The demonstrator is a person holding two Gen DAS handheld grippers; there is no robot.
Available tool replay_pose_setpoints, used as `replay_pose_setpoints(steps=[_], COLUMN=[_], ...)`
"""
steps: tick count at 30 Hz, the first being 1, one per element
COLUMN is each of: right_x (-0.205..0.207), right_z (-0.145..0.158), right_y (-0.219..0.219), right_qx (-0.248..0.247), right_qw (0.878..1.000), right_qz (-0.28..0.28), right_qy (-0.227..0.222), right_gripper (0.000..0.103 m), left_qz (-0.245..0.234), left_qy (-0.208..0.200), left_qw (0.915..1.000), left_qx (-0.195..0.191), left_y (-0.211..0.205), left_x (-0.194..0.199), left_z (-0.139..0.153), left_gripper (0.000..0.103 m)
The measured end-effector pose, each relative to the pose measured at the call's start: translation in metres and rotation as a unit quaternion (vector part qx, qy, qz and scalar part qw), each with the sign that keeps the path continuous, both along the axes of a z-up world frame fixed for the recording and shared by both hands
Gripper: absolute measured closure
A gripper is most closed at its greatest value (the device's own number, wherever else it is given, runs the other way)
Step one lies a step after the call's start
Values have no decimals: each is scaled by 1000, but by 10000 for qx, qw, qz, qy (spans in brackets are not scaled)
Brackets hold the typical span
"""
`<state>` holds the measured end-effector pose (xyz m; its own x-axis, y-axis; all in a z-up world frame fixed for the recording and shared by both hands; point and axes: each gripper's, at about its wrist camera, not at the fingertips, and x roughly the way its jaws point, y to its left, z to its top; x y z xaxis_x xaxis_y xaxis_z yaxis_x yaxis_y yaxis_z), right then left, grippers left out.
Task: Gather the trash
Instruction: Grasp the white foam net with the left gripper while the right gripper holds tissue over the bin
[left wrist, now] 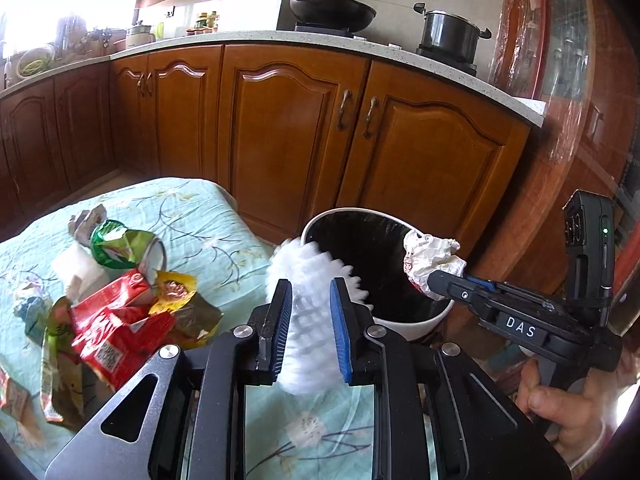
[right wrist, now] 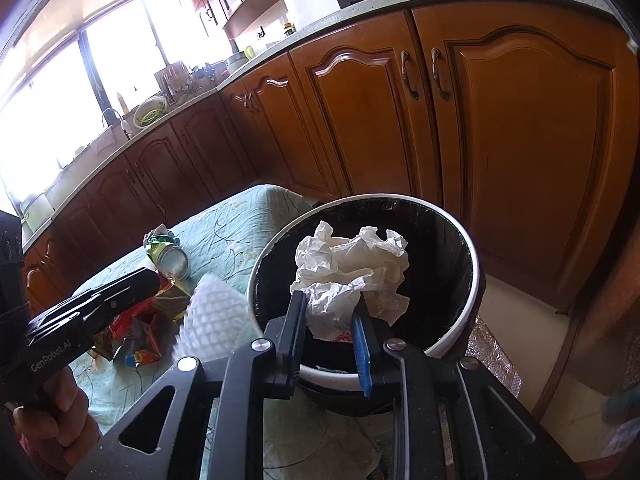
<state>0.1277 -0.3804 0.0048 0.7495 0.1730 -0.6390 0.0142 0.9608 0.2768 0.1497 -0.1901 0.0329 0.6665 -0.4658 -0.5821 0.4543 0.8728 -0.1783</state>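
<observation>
We see the round white plastic trash bin (right wrist: pixel 474 264) w/ a glossy black liner; everything else is placed off it. Right over its mouth, the right gripper (right wrist: pixel 332 320) is clenched on a crumpled white paper wad (right wrist: pixel 352 268), creased, w/ a bit of red print. At the bin's left rim, the left gripper (left wrist: pixel 310 312) clamps a white foam net sleeve (left wrist: pixel 308 276), soft, ribbed and blurred, between its blue pads. Left of the bin sits a table under a pale green quilted floral cloth (left wrist: pixel 208 216). On it lies a pile: a crushed green metal can (left wrist: pixel 124 246), a red crinkly foil snack bag (left wrist: pixel 116 328), a yellow wrapper (left wrist: pixel 176 290). Behind the bin stand glossy brown wood cabinets (left wrist: pixel 280 128) w/ arched panel doors.
</observation>
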Motion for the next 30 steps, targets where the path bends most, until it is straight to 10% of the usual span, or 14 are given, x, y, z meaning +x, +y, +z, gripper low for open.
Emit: replay_pose_setpoints(steps=[13,18,25,28,30], right_x=[9,4,0,-4,-8], right_z=[-6,-7,-11,-10,-8], right_y=[-12,-9,-3,-4,-5], right_qx=[158,262,321,329,339], right_qw=[9999,9996,9995,9995,9994], right_qz=[-14,43,51,17,13], right_qy=[58,15,53,37,17], right_gripper=[81,81,81,81,81], left_qz=[-278,-167,-209,-207,-340], left_qy=[205,383,614,657,778], left_qw=[9994,9990,9962,9950,9938], left_qx=[-10,125,576,728,714], left_y=[-26,-1,-5,-14,-18], left_x=[32,20,10,14,16], left_z=[3,-11,-43,-54,-59], left_gripper=[94,53,35,47,92])
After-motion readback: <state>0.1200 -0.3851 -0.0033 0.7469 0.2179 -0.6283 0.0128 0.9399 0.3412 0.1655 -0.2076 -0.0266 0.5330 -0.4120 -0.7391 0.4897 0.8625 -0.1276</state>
